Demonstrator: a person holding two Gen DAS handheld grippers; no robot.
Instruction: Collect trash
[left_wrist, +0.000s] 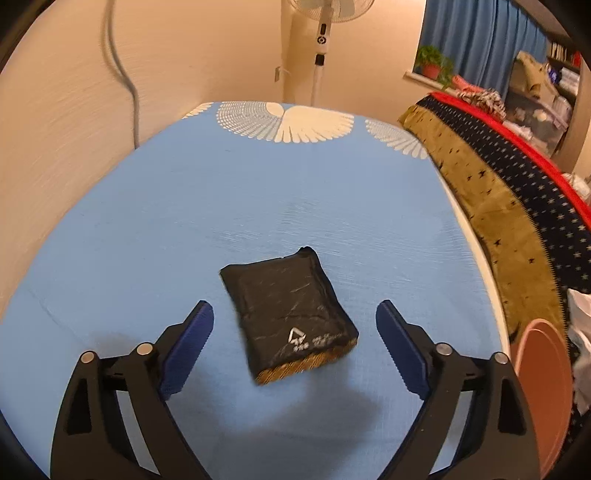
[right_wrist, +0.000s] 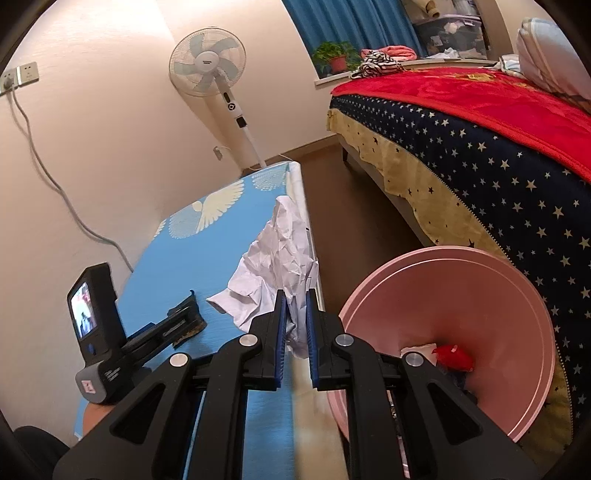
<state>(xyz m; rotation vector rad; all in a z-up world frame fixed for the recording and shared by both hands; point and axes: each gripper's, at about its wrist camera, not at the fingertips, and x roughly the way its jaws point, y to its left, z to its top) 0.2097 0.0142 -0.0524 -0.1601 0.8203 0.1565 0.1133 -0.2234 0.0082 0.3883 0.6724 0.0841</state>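
Right gripper clamps crumpled paper; left view: black packet.

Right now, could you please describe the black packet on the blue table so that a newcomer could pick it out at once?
Start at the blue tablecloth with white wing prints, beside the starry bedspread. Near its front edge lies a flat, black plastic packet, between the fingers of the open left gripper without touching them. A white triangular mark and a brownish torn end set it apart from the crumpled white paper in the right gripper.
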